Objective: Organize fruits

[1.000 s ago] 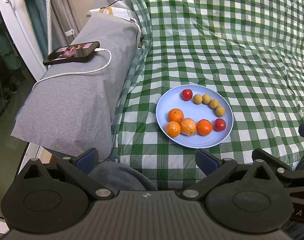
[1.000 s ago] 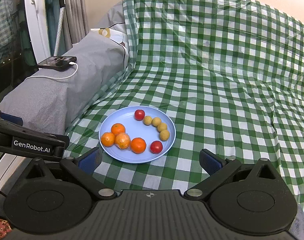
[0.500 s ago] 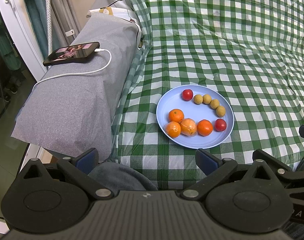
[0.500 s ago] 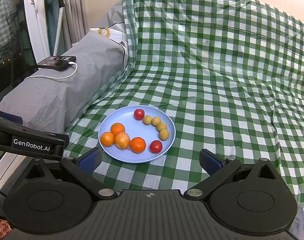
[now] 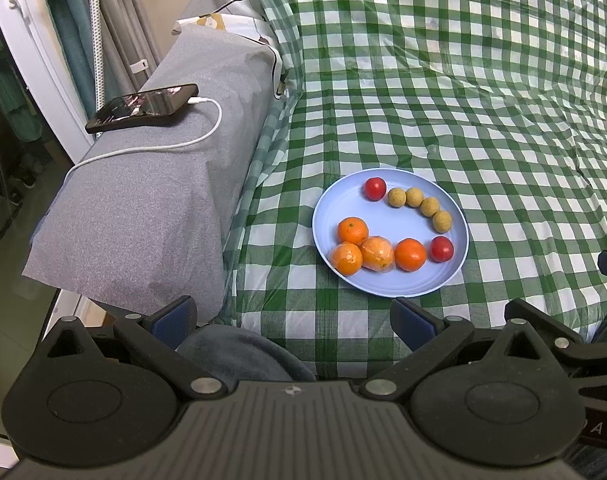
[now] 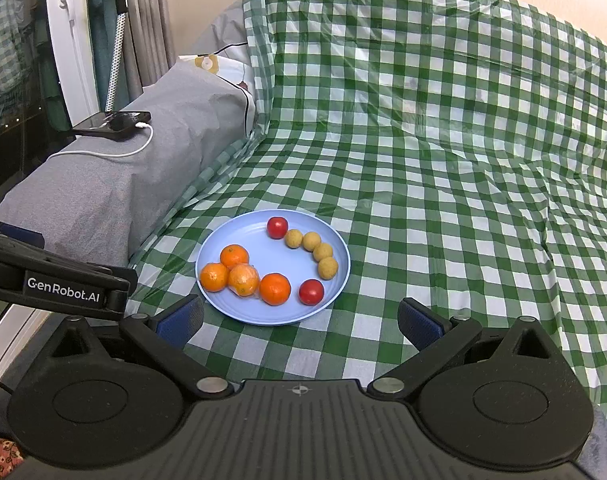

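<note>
A light blue plate (image 5: 343,204) (image 6: 243,316) lies on the green checked cloth. On it are several oranges (image 5: 377,253) (image 6: 243,279), two red tomatoes (image 5: 374,188) (image 6: 277,227) at the ends of a curved row, and several small yellow-brown round fruits (image 5: 414,197) (image 6: 322,251). My left gripper (image 5: 293,320) is open and empty, just short of the plate's near edge. My right gripper (image 6: 301,322) is open and empty at the plate's near edge. The left gripper's body (image 6: 63,288) shows at the left in the right wrist view.
A grey covered ledge (image 5: 143,208) (image 6: 115,184) runs along the left, with a black phone (image 5: 143,106) (image 6: 111,124) and its white cable (image 5: 163,146) on it. Curtains and a white door frame (image 5: 35,60) stand beyond. The checked cloth (image 5: 463,100) rises at the back.
Both views have shifted very slightly; the plate sits a touch further left and lower in the right wrist view. Fruit and both grippers are otherwise unchanged.
</note>
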### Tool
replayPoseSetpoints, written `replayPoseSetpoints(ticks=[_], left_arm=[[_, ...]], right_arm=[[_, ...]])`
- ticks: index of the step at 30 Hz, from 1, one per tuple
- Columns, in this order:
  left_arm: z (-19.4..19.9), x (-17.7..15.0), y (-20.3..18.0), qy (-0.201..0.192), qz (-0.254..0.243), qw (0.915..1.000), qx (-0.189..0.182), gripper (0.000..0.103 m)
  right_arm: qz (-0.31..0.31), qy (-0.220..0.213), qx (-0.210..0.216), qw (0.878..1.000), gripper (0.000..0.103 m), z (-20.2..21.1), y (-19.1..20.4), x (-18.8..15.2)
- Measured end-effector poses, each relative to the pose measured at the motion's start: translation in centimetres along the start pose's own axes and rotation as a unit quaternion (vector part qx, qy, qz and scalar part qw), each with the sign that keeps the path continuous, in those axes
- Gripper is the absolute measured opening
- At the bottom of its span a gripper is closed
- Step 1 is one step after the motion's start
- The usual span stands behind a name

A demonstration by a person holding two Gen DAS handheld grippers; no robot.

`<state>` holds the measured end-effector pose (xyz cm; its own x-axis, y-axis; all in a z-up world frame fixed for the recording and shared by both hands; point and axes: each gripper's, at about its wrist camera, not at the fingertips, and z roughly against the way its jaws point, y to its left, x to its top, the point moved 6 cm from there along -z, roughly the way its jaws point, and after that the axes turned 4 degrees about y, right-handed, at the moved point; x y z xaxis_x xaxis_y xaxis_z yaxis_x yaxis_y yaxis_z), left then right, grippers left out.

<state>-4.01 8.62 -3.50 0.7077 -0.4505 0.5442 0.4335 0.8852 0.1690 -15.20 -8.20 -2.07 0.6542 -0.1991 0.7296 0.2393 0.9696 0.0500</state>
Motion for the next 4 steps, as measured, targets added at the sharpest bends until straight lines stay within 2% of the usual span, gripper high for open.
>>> replayPoseSetpoints(ticks=[4], left_arm=[[-0.07,0.05,-0.25,0.0,-0.004,1.0,0.006,0.103]], right_arm=[[-0.002,0.002,0.002,1.0,0.102,0.0,-0.14,-0.11]])
